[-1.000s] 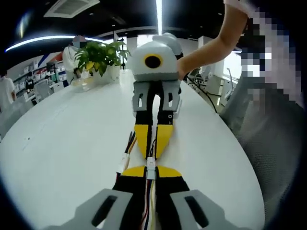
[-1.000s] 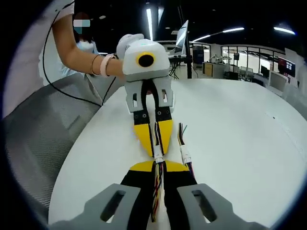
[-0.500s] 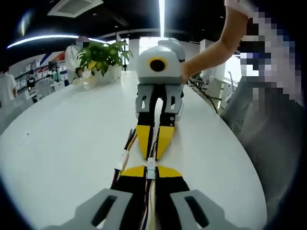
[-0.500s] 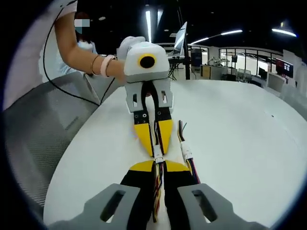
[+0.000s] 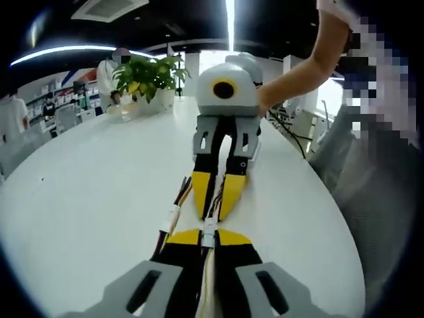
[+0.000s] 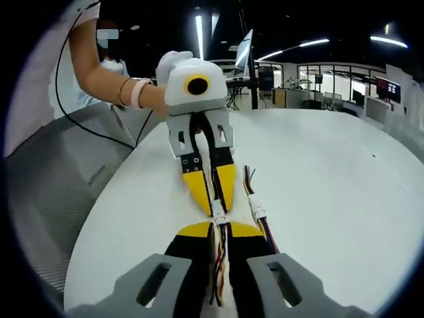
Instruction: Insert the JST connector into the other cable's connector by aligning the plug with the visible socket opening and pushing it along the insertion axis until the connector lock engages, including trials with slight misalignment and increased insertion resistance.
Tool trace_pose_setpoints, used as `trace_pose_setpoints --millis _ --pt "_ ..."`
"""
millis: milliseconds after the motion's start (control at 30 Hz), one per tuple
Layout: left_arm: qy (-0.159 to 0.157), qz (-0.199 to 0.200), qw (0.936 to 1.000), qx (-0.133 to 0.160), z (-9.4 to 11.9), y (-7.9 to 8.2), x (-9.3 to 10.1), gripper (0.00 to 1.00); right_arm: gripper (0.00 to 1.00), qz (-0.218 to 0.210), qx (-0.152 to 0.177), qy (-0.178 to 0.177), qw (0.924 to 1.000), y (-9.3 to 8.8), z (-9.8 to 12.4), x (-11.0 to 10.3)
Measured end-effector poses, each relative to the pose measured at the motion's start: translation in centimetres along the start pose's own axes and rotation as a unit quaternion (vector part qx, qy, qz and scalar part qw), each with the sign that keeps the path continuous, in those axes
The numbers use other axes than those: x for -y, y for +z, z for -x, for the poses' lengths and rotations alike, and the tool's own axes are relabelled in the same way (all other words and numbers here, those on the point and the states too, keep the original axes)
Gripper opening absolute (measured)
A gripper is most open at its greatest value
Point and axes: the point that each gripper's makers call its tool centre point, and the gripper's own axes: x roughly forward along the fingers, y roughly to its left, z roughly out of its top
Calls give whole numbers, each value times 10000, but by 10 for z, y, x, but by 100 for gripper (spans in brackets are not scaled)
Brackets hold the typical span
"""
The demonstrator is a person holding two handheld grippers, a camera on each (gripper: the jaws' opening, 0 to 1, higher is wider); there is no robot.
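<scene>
Connectors point(image 5: 209, 230) meet nose to nose between the two sets of yellow jaw tips, low in the left gripper view at about six o'clock from the picture's middle. The left gripper point(image 5: 208, 240) has its jaws together on one cable just behind its white plug, wires trailing back between the black jaw bodies. Facing it at twelve o'clock, the right gripper point(image 5: 218, 202) is clamped on the other cable the same way. Holding each cable close behind its housing seems meant to keep the short plug stiff and the two parts on one line for the push. Whether the lock has caught I cannot tell; the white housings look touching or partly joined.

A spare cable point(image 5: 171, 218) with its own white connector lies on the white table point(image 5: 86, 192) just beside the held pair, at about nine o'clock from them. A potted plant point(image 5: 147, 73) stands far off at eleven o'clock.

In the right gripper view the same joint point(image 6: 217, 217) sits between the tips, the right gripper point(image 6: 218, 228) below and the left gripper point(image 6: 212, 199) coming in from twelve o'clock. The person's forearm with a wristband point(image 6: 138, 93) reaches from ten o'clock, hand gloved, holding that gripper level and pointed straight along the cable. The spare cable point(image 6: 257, 212) lies at three o'clock from the joint.
</scene>
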Motion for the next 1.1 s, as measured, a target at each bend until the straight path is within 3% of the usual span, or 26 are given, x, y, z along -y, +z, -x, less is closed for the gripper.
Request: trace_pose_setpoints --millis 233,600,667,733,1100 --pt "124 246 9996 49 9 4 1 1 9 -239 72 -151 9996 3 4 0" --pt "491 355 9978 251 28 23 4 9 12 -486 459 -555 9962 29 21 -7" --pt "587 401 9971 257 33 26 3 12 16 -741 508 -721 9933 33 26 -6" --pt "672 441 9963 289 40 29 4 13 19 -574 595 -855 9929 39 32 -7" --pt "901 598 9929 487 69 42 19 20 31 -731 853 -1312 9850 56 60 -23"
